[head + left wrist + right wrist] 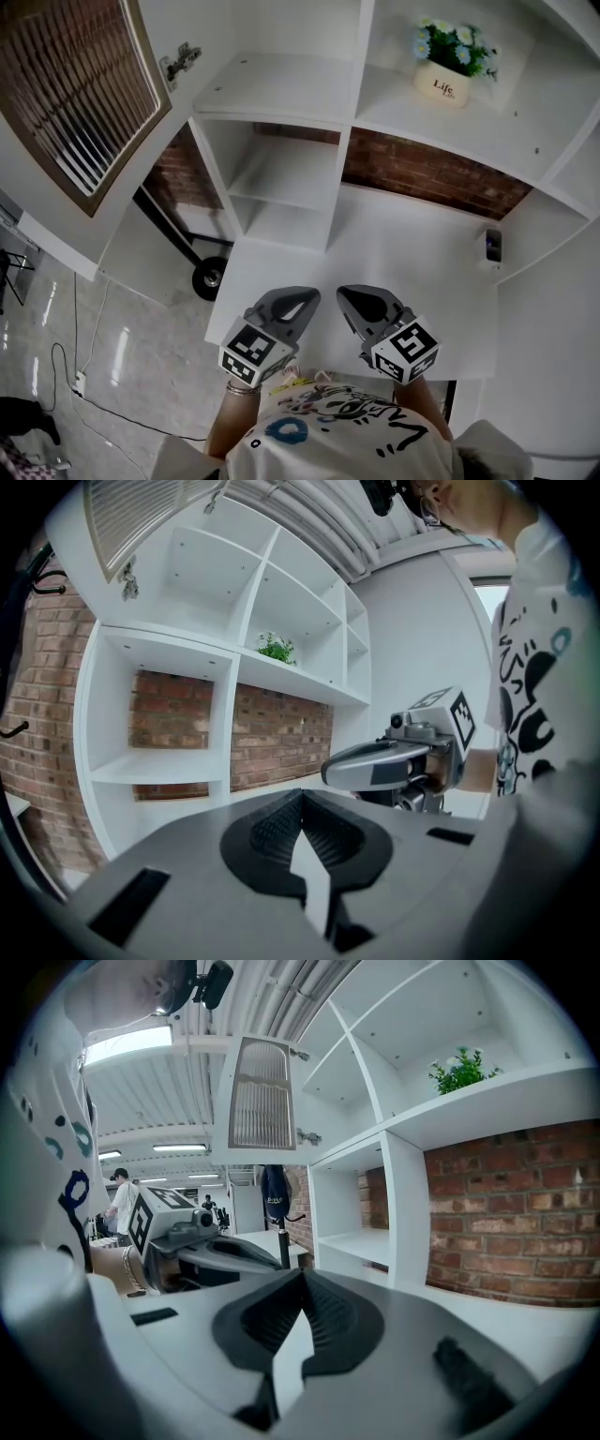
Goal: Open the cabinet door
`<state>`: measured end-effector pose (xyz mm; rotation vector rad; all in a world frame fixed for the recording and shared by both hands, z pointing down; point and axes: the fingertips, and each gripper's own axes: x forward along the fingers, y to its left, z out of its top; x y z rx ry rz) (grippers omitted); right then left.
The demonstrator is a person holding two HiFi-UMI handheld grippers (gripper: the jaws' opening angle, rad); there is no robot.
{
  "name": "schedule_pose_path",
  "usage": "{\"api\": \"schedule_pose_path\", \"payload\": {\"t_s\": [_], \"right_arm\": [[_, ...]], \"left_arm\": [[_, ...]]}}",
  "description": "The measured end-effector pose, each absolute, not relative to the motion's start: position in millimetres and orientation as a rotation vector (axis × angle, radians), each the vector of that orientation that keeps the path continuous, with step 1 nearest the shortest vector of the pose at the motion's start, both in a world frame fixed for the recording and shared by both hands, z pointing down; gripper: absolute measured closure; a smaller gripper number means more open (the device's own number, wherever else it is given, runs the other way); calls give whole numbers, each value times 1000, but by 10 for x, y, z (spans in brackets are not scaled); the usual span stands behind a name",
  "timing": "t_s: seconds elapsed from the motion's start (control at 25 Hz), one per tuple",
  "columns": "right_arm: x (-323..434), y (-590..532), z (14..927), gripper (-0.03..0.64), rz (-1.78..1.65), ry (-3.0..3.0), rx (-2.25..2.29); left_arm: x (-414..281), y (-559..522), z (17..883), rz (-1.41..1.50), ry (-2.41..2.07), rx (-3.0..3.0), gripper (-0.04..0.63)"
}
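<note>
The louvred cabinet door (80, 89) stands swung wide to the left, its hinge (180, 61) showing at the edge of the bare upper compartment (272, 84). The door also appears in the left gripper view (141, 513) and in the right gripper view (261, 1101). My left gripper (305, 298) and right gripper (352, 298) hang side by side over the front of the white desk (403, 253), close to the person's body and far from the door. Both are shut with nothing between the jaws (302, 799) (302, 1277).
A potted plant (450, 61) sits on the upper right shelf. A small dark object (493, 244) lies at the desk's right end. Left of the desk are a black wheel (208, 278) and a floor cable (75, 375). People (122, 1204) stand far off.
</note>
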<state>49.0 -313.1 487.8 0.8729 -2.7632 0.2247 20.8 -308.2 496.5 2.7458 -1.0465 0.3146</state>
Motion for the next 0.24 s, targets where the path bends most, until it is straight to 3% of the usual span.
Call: {"api": "schedule_pose_path", "payload": {"t_s": [0.24], "right_arm": [[466,-3108,4869,591,220,-2771,864]], "left_arm": [[223,-3045,5001,319,-1034,2749,580]]}}
